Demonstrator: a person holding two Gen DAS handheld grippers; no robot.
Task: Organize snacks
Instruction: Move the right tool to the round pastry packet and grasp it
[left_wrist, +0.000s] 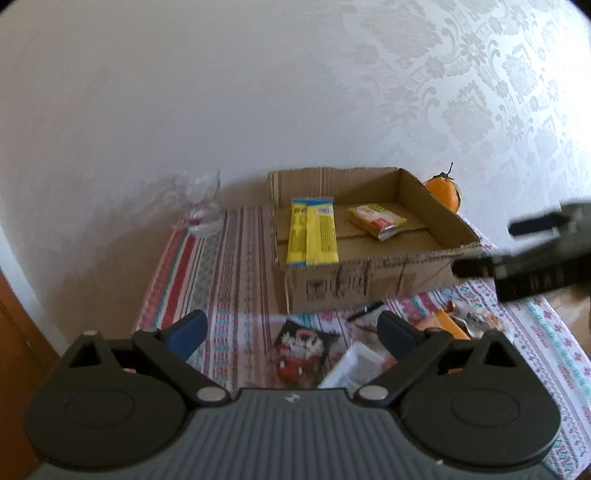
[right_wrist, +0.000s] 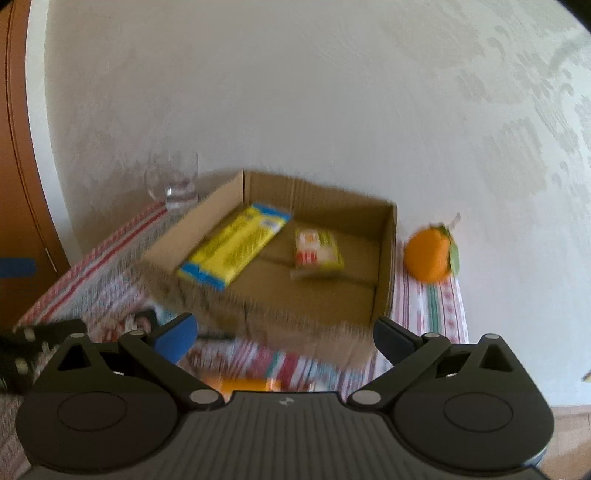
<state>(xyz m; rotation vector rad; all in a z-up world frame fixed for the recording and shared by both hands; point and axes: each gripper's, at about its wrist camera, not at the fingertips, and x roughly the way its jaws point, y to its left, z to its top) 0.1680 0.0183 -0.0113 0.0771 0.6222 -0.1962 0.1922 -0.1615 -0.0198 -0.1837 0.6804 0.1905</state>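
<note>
Glass (left_wrist: 199, 203), pen (left_wrist: 365, 311), striped tablecloth (left_wrist: 229, 266)

Brown cardboard box (left_wrist: 369, 284) holds yellow-blue packets (left_wrist: 313, 236); orange fruit (left_wrist: 445, 192) sits on red-striped patterned tablecloth (left_wrist: 221, 266).

Left gripper (left_wrist: 291, 328): black linkage arms, silver pivot screws, blue finger pads, ribbed grey housing.
Right gripper (right_wrist: 284, 332): same black arms, silver screws, small white logo.

A: Cardboard box (left_wrist: 369, 284): matt brown corrugated paper, rough cut rim. Yellow packets (left_wrist: 313, 236) inside: glossy plastic film.

B: Tablecloth (left_wrist: 221, 266): woven cloth, matt. Glass cup (left_wrist: 199, 203) at 10 o'clock of box: clear, shiny. Wall (left_wrist: 184, 92): embossed matt paper.
</note>
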